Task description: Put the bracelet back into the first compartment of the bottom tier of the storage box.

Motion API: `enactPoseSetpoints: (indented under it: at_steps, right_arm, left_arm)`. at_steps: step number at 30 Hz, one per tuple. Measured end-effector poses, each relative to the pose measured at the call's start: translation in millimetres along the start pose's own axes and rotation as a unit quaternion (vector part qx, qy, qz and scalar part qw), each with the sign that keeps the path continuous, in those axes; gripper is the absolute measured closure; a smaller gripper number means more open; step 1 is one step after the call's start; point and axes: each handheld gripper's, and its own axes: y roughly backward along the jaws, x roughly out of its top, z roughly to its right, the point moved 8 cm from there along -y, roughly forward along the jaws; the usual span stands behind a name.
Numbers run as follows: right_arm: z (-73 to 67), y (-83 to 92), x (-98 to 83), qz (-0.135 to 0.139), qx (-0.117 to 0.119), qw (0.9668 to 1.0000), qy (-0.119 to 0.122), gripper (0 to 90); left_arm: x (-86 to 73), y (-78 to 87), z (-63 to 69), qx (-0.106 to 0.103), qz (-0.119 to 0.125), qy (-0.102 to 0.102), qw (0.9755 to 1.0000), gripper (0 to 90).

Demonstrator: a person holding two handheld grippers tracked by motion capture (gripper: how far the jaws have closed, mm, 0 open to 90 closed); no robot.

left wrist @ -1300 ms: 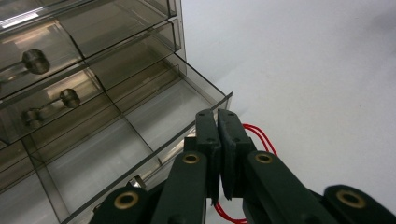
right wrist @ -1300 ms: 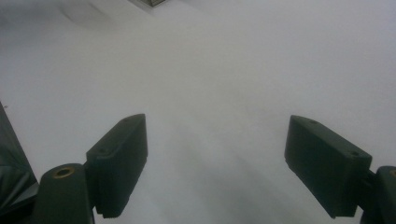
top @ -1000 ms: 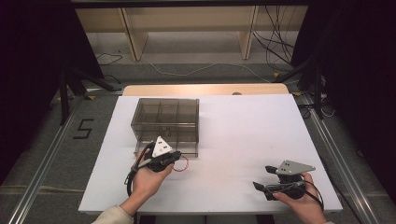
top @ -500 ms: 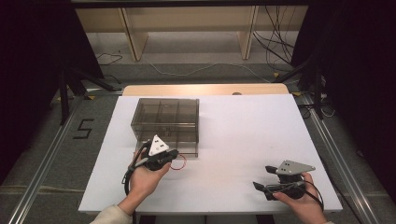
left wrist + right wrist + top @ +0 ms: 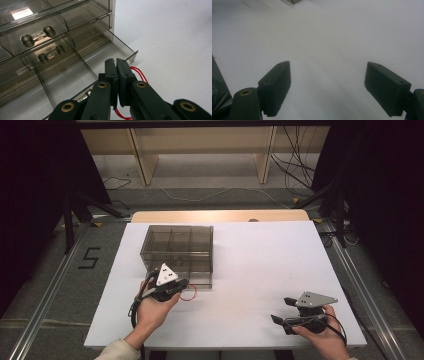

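Hiding behind the left tool: most of the red loop.

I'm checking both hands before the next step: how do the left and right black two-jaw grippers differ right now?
The left gripper is shut on a thin red wire loop; the right gripper is open and holds nothing. The left is at the smoky clear plastic drawer cabinet, over its open bottom drawer; the right is apart over bare white table. Both have black jaws.
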Motion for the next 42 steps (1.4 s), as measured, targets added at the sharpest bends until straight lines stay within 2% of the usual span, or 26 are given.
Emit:
enactPoseSetpoints:
  at_steps: [42]
  right_arm:
    - [-0.2, 0.1, 0.2, 0.002, 0.0, 1.0, -0.001, 21.8]
  left_arm:
    - [-1.6, 10.3, -18.6, 0.02, 0.002, 0.016, 0.9997, 87.7]
